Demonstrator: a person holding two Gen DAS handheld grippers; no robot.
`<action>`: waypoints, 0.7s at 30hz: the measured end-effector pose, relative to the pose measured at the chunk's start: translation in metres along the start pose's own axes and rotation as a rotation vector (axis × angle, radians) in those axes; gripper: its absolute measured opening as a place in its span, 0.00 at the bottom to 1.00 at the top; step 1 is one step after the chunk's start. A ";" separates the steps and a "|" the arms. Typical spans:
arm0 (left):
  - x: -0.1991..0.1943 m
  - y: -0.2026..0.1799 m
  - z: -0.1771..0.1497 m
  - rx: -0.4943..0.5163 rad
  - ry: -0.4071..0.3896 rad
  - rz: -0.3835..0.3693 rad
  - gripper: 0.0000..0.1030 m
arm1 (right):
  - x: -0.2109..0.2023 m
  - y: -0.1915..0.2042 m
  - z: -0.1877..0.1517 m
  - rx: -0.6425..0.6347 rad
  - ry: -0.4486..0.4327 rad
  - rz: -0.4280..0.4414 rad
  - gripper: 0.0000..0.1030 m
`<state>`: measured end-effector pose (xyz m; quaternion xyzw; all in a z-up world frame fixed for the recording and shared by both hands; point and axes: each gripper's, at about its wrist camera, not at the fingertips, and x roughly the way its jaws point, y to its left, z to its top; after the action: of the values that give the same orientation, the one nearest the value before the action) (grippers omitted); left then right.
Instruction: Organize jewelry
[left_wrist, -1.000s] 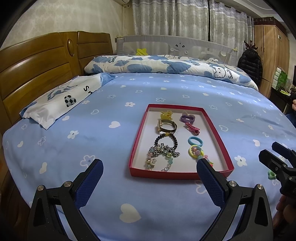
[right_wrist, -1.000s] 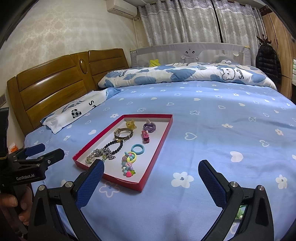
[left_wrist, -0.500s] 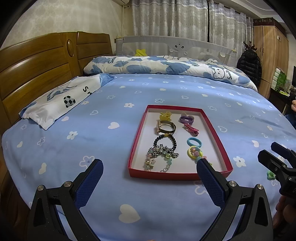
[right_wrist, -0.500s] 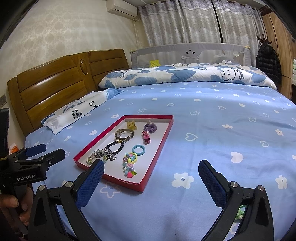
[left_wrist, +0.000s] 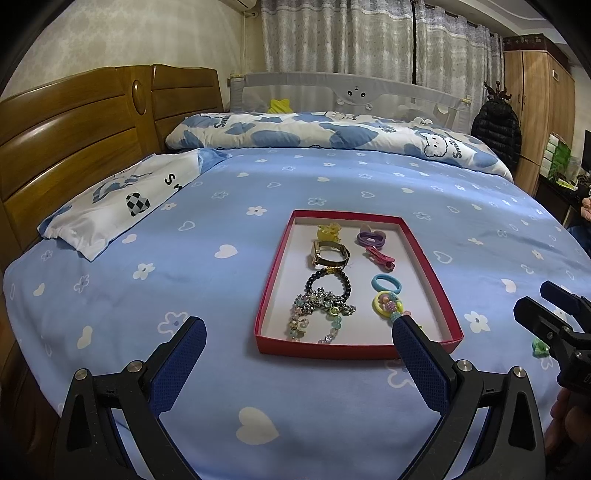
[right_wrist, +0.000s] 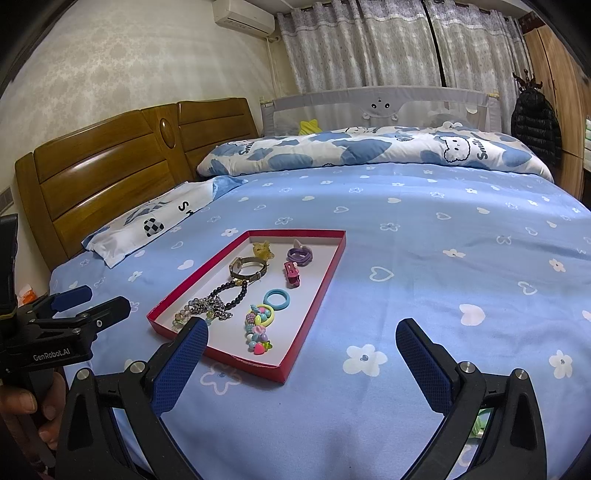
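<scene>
Shallow red cardboard tray (left_wrist: 436, 280) of jewelry on the blue cotton bedsheet (left_wrist: 184, 280).
Left gripper (left_wrist: 297, 341) and right gripper (right_wrist: 301, 341) hover spread wide, 2 textured blue pads each, empty; beaded bracelet (left_wrist: 327, 286) and round hair ties lie inside.

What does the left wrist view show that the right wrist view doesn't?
Left wrist only: a small green item on the sheet beside the right tongs, and the wardrobe. Right wrist only: the air conditioner and the open left tongs from the side. Both: the red tray of jewelry.
</scene>
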<state>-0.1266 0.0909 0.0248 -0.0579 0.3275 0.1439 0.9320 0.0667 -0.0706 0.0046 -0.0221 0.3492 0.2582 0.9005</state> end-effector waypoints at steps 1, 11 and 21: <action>0.000 0.000 0.000 0.000 -0.001 0.000 0.99 | 0.000 0.000 0.000 0.000 -0.001 -0.001 0.99; -0.001 0.000 0.001 0.001 -0.006 -0.001 0.99 | -0.001 0.001 0.001 -0.001 -0.003 -0.001 0.99; -0.002 0.000 0.000 0.010 -0.014 0.000 0.98 | -0.002 0.000 0.001 -0.001 -0.004 0.000 0.99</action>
<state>-0.1284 0.0906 0.0257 -0.0522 0.3217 0.1427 0.9346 0.0664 -0.0708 0.0065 -0.0220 0.3474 0.2582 0.9012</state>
